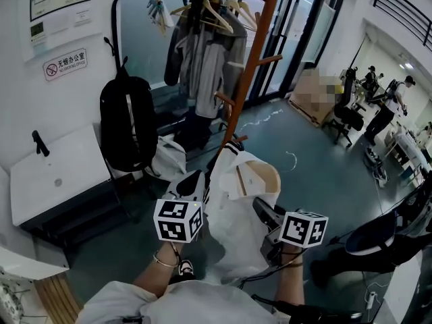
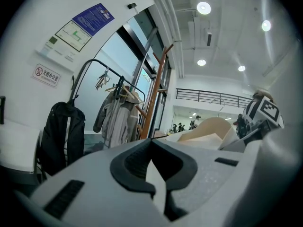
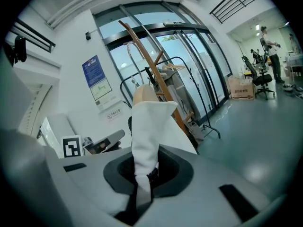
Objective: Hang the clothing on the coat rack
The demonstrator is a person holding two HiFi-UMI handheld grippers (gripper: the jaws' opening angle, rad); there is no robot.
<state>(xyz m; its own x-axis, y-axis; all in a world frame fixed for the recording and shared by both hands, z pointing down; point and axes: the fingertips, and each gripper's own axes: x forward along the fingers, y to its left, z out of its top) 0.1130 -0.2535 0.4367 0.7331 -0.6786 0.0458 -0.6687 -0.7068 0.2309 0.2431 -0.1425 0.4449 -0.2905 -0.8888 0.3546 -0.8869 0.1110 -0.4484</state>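
A white garment [image 1: 236, 214] with a tan lining hangs bunched between both grippers, low in the head view, in front of the orange wooden coat rack [image 1: 251, 52]. My left gripper [image 1: 191, 189] holds its left side; a thin white fold sits pinched in the closed jaws [image 2: 154, 174], and the tan lining [image 2: 208, 129] shows beyond. My right gripper [image 1: 268, 216] is shut on a white fold of the garment [image 3: 147, 126], which rises out of the jaws [image 3: 144, 183]. The rack's pole [image 3: 151, 65] and pegs stand behind the cloth, apart from it.
A black clothes rail with several jackets on hangers [image 1: 202, 52] stands behind the rack. A black backpack [image 1: 127, 120] hangs at the left beside a white basin [image 1: 61, 174]. A white bag [image 1: 169, 157] lies at the rack's foot. People and office chairs [image 1: 388, 106] are far right.
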